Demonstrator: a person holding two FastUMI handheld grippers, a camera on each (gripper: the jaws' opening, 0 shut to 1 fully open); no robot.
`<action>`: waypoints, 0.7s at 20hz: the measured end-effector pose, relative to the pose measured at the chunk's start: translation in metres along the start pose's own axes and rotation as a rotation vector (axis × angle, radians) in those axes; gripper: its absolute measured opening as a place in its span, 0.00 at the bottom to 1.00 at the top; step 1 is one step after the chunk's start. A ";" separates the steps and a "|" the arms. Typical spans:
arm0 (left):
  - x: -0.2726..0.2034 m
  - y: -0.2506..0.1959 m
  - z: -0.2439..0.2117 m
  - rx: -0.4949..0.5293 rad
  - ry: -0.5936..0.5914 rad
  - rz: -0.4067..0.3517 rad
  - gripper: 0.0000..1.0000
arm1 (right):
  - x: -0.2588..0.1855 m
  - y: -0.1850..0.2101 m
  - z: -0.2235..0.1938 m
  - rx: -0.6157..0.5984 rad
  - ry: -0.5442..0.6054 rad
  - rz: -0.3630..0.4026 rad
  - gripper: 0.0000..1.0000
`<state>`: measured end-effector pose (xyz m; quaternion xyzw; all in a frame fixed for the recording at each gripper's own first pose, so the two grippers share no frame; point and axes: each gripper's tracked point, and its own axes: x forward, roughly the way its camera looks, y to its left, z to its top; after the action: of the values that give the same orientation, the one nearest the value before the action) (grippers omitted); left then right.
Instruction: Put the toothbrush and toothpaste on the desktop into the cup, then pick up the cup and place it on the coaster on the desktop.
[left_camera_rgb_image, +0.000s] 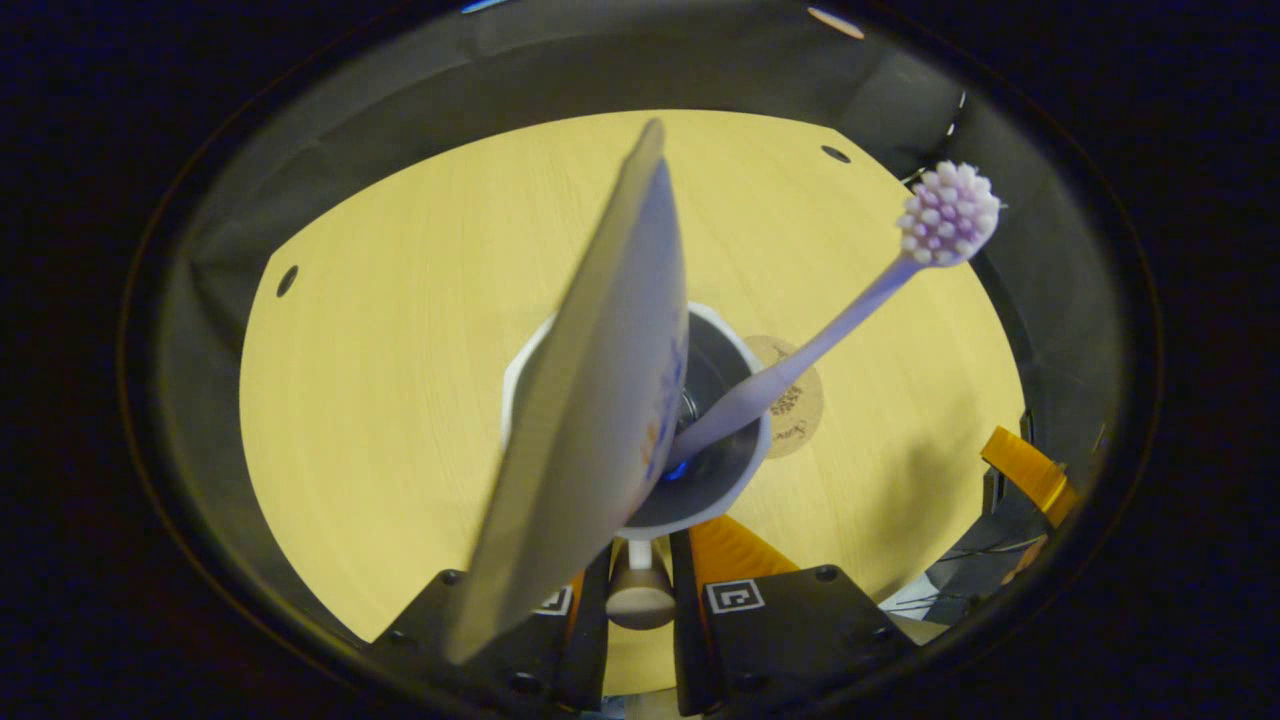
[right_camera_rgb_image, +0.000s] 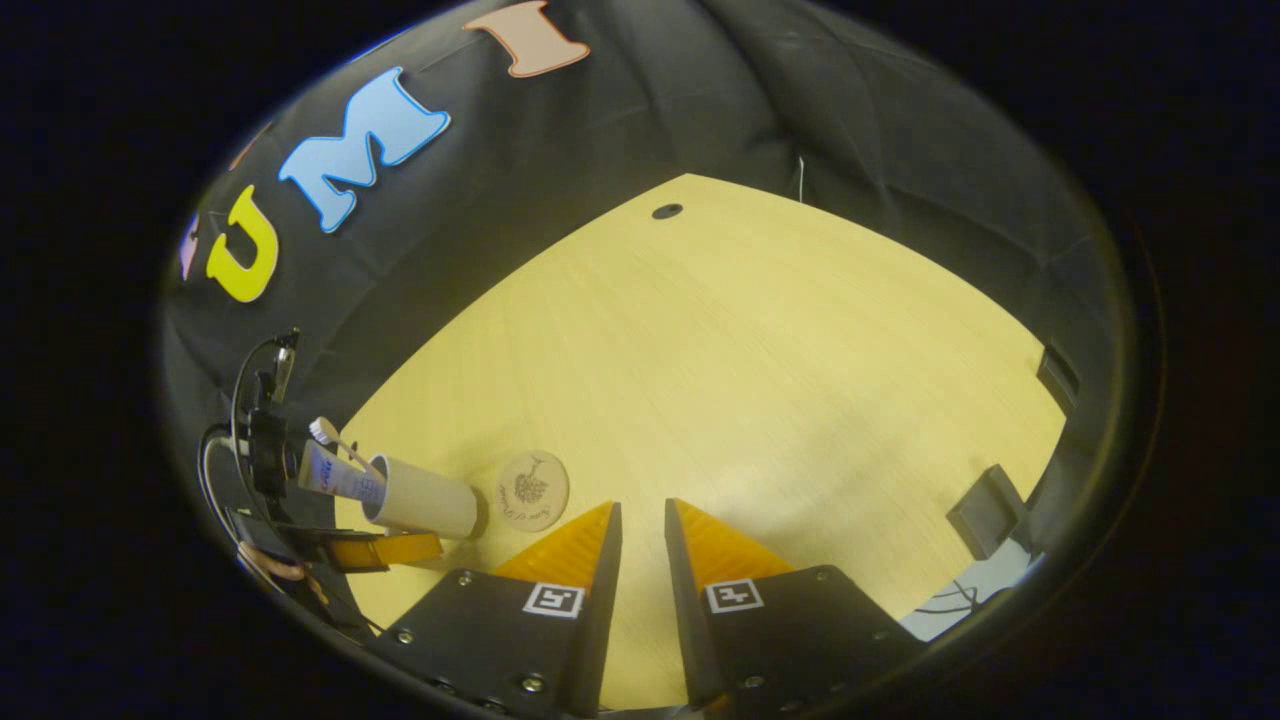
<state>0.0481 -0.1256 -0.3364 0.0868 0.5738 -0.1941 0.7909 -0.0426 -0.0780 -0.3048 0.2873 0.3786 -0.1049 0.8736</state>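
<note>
Both jaws: left clamped on the cup's near wall, right slightly parted on nothing.

Left gripper looks down into the cup, where the toothpaste and toothbrush stand leaning apart. Cup sits on the desk just beside the coaster; right gripper hovers near the coaster.

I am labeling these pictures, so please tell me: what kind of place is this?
Most likely a recording booth, not a real bathroom: a bare wooden table closed in by black cloth walls, with only a cup holding a toothbrush and toothpaste beside a coaster.
</note>
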 end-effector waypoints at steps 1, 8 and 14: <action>0.000 -0.010 0.002 0.009 0.000 -0.009 0.34 | 0.001 -0.003 0.000 0.006 -0.002 -0.003 0.30; 0.022 -0.070 0.002 0.076 0.009 -0.031 0.34 | -0.008 -0.027 0.004 0.028 -0.001 -0.012 0.30; 0.032 -0.082 0.006 0.100 0.004 0.015 0.33 | -0.010 -0.039 0.004 -0.003 0.028 -0.003 0.30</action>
<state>0.0287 -0.2085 -0.3574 0.1309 0.5644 -0.2162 0.7858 -0.0625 -0.1117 -0.3122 0.2870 0.3912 -0.1019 0.8685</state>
